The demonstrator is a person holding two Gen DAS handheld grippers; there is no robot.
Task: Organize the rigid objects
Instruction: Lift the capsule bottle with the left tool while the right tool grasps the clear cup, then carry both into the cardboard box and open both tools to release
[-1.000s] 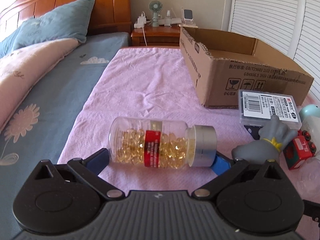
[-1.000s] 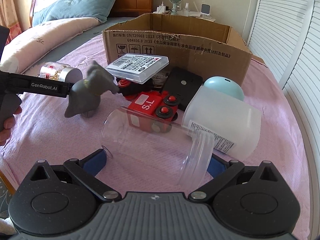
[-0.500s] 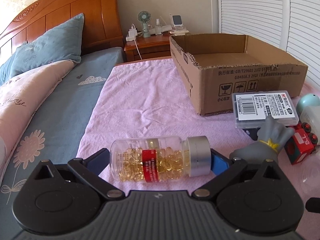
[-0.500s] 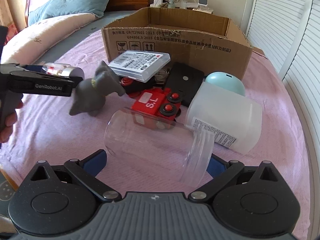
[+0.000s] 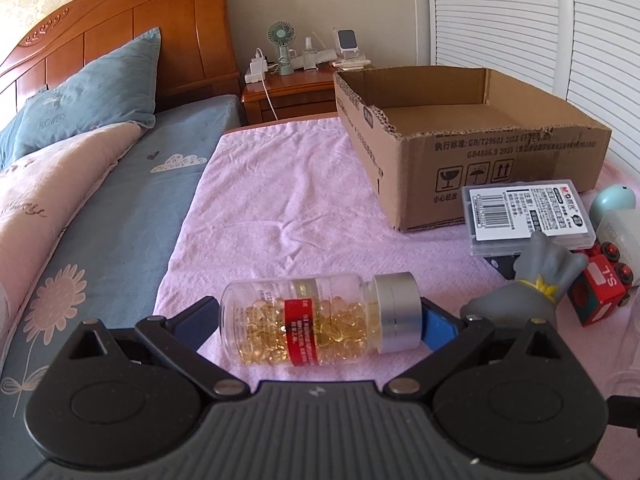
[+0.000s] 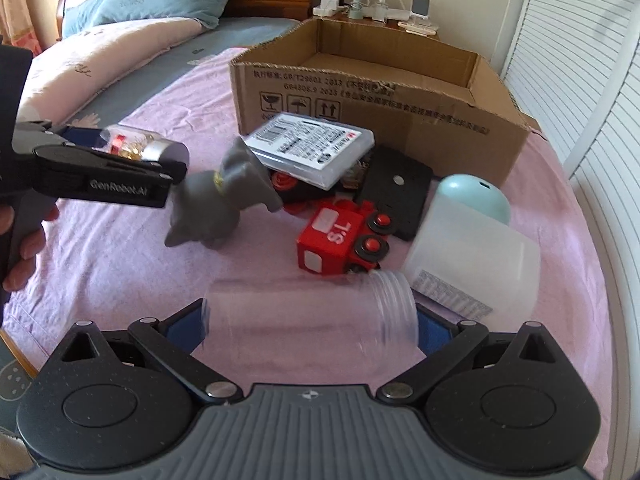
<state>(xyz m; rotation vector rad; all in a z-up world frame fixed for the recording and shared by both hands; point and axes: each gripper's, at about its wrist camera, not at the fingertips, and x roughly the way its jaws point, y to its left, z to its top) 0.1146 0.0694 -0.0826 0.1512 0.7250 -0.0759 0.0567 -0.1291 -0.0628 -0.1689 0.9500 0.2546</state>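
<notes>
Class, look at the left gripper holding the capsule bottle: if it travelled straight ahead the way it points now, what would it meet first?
Probably nothing soon: ahead of the left gripper and its capsule bottle lies bare pink towel. The cardboard box sits right of that line, though fisheye depth is uncertain.

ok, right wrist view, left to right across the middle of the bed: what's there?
Left tongs clamping the capsule bottle → grey elephant toy → red toy train → frosted white container. The label-covered case and black plate overlap behind these, so they are left out.
</notes>
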